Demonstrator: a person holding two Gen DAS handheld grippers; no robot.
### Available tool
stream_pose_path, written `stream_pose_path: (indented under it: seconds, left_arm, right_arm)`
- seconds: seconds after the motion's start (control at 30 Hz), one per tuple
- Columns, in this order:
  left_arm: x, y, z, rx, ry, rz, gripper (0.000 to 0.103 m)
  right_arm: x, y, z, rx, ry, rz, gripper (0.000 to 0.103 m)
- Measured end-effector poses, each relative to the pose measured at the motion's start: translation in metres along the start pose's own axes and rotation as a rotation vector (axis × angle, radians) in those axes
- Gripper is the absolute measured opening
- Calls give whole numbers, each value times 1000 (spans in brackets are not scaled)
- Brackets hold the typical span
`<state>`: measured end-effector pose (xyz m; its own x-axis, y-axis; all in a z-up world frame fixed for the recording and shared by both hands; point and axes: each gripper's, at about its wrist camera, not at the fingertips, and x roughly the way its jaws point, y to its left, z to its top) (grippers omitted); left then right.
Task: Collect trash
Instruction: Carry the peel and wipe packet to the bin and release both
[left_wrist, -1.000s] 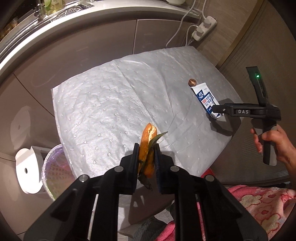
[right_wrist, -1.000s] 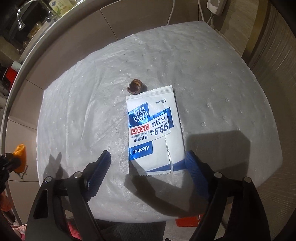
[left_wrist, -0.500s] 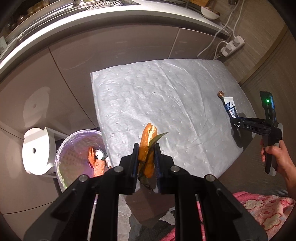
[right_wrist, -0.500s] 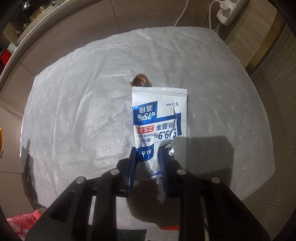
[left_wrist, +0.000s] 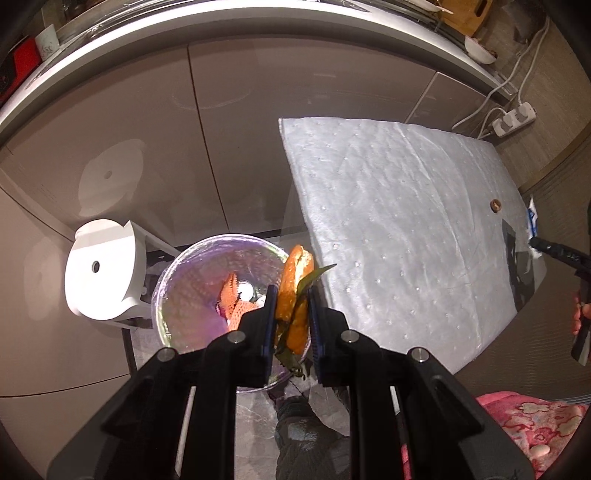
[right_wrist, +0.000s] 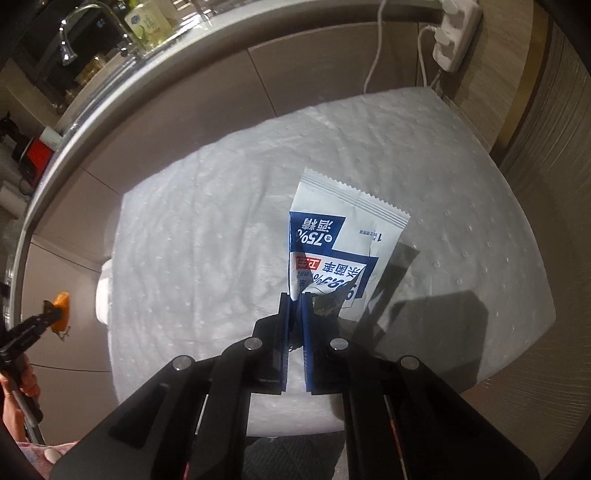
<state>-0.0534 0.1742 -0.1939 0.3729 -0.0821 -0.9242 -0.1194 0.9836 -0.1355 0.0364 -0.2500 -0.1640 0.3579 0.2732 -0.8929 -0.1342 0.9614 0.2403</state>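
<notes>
Left wrist view now puts the left gripper (left_wrist: 292, 314), clamped on an orange peel (left_wrist: 294, 291), over the lined trash bin (left_wrist: 173, 291) at lower center; 1 second ago it hung above the white mat (left_wrist: 399, 221). Release looks next. Right wrist view alone shows the right gripper (right_wrist: 295, 306), wide then, pinching the wipe packet (right_wrist: 332, 251) and lifting its near edge, hiding the small brown scrap (left_wrist: 495, 205) at the right edge.
</notes>
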Motion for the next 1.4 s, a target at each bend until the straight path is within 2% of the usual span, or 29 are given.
stream_pose_path:
  seconds: [0.17,0.3,0.53,0.63,0.7,0.8,1.0,1.13,1.2,1.33,1.4]
  left_arm:
    - [37,32,-19,-17,86,31,17]
    - [80,50,-33,-28,165,33,17]
    - [142,60,-42,-35,281,30,21]
    - [147,58,-41,-9,293,39,31]
    - [142,57,-38,-1,274,37,45]
    - [129,56,-32,2,240,38,56]
    - [87,51,-23,14,165,36,65]
    - [42,56,-25,-2,94,29,71]
    - [17,64,-30,-24,56,28,78]
    - [-23,82,-43,-67,12,65,80]
    - [-38,90,-50,-88,1,97,81]
  right_arm:
    - [-37,52,9,-20,-51,128,7]
    - [-58,95,14,-69,-59,193,7]
    - [-73,147,8,-121,-45,240,7]
    - [-72,162,3,-138,-29,244,7]
    - [-68,171,0,-149,-17,252,7]
    - [-61,183,-4,-165,4,267,7]
    - [-38,215,-9,-233,67,334,7]
    - [-8,252,-14,-309,150,414,7]
    - [17,274,-18,-352,208,446,7]
    - [75,322,-32,-431,339,499,7]
    - [107,345,-43,-474,398,492,7]
